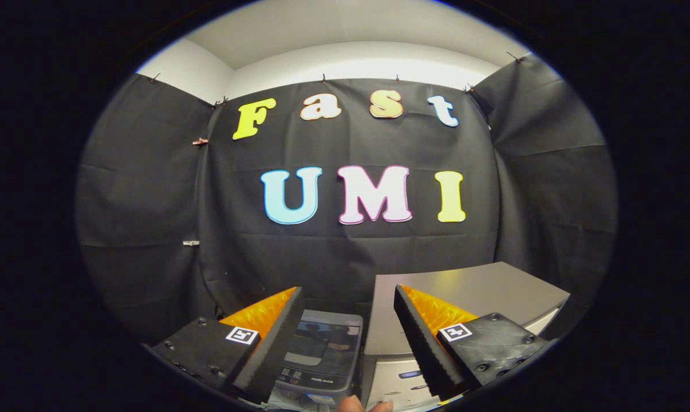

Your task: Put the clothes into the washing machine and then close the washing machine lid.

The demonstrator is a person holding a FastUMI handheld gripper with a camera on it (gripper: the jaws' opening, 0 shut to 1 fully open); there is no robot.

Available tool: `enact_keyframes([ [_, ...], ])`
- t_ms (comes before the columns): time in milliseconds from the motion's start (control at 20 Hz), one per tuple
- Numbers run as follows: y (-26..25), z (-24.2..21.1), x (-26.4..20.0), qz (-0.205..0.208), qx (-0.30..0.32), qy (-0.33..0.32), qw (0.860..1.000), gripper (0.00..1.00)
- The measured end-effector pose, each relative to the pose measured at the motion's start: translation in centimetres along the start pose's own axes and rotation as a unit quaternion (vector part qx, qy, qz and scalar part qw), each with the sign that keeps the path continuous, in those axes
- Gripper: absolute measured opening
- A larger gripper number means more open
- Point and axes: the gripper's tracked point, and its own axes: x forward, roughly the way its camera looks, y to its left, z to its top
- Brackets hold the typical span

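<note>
Lid (322, 337) of the small toy-like washing machine (316, 380) lies flat and shut, showing between and just below your tool's (347, 343) fingers. Clothes cannot be made out; something dark shows through the lid's window, but you cannot tell what. That fits laundry already loaded and shut in, or a closed machine awaiting it. Your tool is spread wide and grips nothing, held level above the machine and aimed at the booth's wall. Beside the machine stands a grey cabinet (470, 292); fingertips (353, 404) peek beneath.
</note>
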Motion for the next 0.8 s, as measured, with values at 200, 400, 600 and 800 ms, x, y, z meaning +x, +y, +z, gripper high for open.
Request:
enact_keyframes([
  [200,-2.6,0.7,-3.0,-0.021,0.005,-0.008,1.0,0.99],
  [400,-4.7,1.9,-6.4,-0.044,0.003,-0.032,0.999,0.99],
  [600,-7.1,1.9,-8.2,-0.081,-0.011,-0.04,0.996,0.99],
  [800,-8.6,0.6,-8.2,-0.105,-0.005,-0.028,0.994,0.99],
])
